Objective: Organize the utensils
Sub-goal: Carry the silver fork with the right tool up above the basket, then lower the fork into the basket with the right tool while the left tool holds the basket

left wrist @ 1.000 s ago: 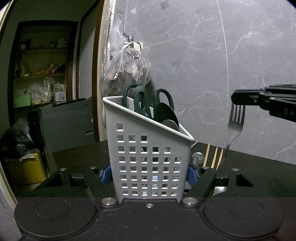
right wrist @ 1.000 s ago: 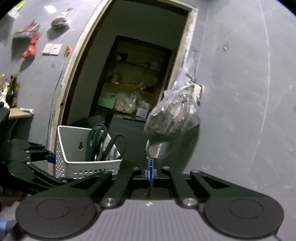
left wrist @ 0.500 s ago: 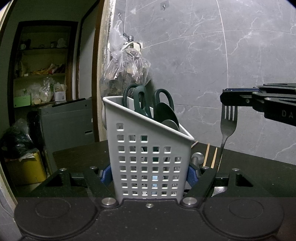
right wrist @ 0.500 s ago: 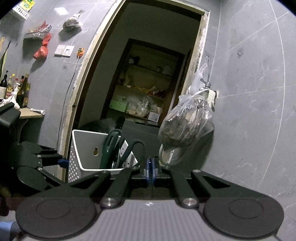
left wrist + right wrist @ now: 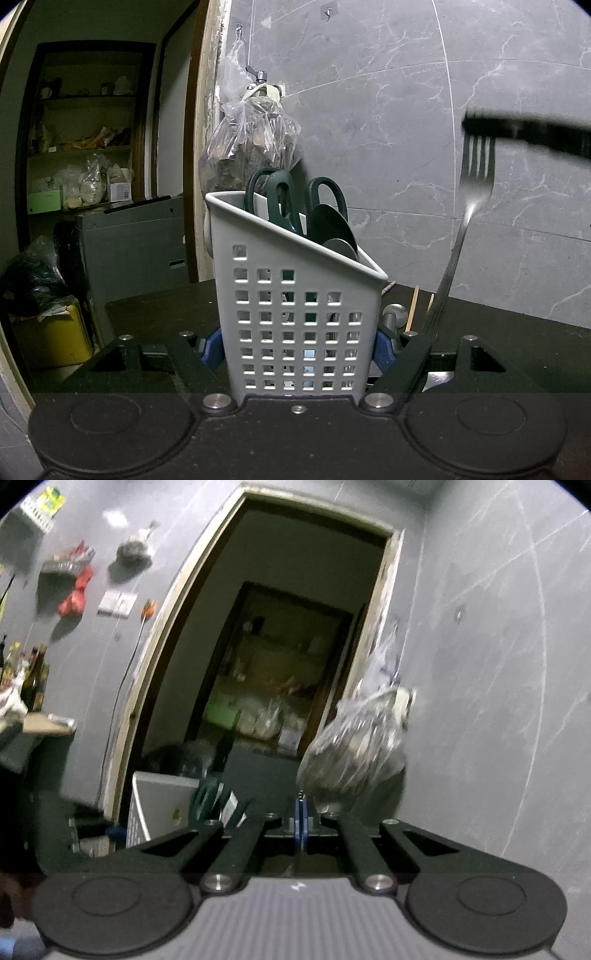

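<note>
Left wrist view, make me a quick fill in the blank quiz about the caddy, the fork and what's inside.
1. The left gripper is shut on a white perforated ____.
2. The fork hangs with its tines pointing ____.
3. The utensil caddy holds dark green-handled ____.
4. The right gripper holds the fork by its ____.

Missing words: utensil caddy; up; scissors; tines

The white caddy (image 5: 295, 314) has a grid of square holes across its near face. Dark green scissor handles (image 5: 280, 195) rise from it. The silver fork (image 5: 469, 206) on the right gleams against grey tiles (image 5: 388, 129) veined in white. Pale wooden chopsticks (image 5: 412, 308) lie on the black countertop (image 5: 517, 332).
</note>
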